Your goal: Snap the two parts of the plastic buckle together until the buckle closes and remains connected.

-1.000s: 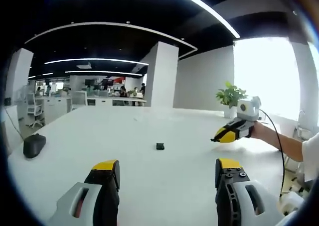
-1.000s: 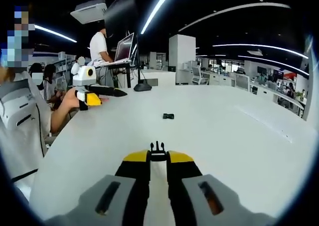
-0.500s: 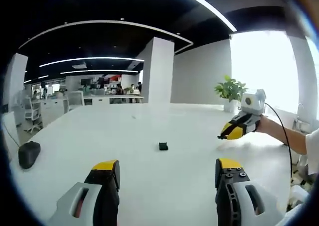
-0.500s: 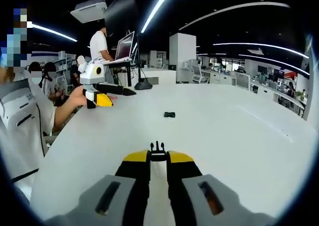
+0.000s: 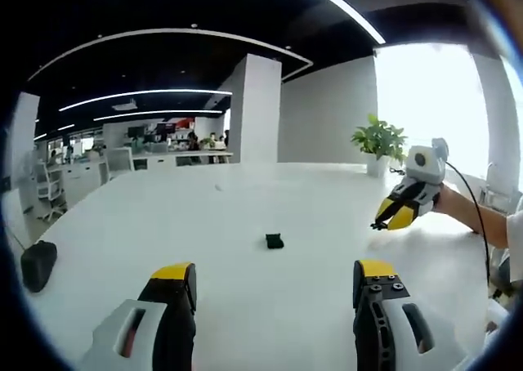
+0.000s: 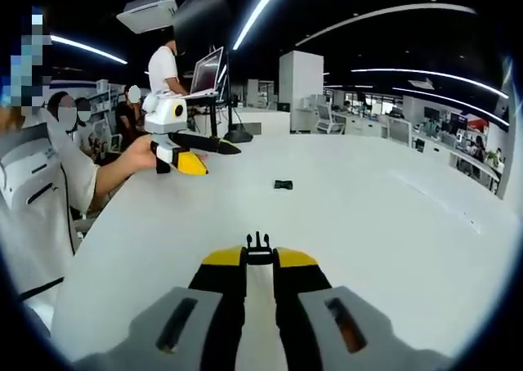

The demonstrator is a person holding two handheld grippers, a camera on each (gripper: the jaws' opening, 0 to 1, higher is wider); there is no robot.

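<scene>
White laminate counter (image 5: 245,199) spreads wide in the left gripper view, with a dark computer mouse (image 5: 37,264) near its left edge. Ahead, the left tool (image 5: 274,279) hangs over the surface with its yellow-tipped jaws spread wide apart and nothing between them. Beyond the gap, near the middle of the counter, lies a small black plastic buckle socket (image 5: 274,241), apart from both tools. To the right, the right tool (image 5: 384,223) comes in, held by a hand (image 5: 452,207), in front of a green potted plant (image 5: 381,140).

In the right gripper view, the left tool (image 6: 203,163) hangs above the counter's (image 6: 392,216) left side, with a person in a white shirt (image 6: 167,67) standing behind it at a laptop (image 6: 205,74). The black socket (image 6: 283,185) lies further out at centre. Nearest, the right tool (image 6: 259,257) has its jaws drawn close, pinching a black pronged plastic buckle piece (image 6: 259,246) whose prongs stick out past the tips.
</scene>
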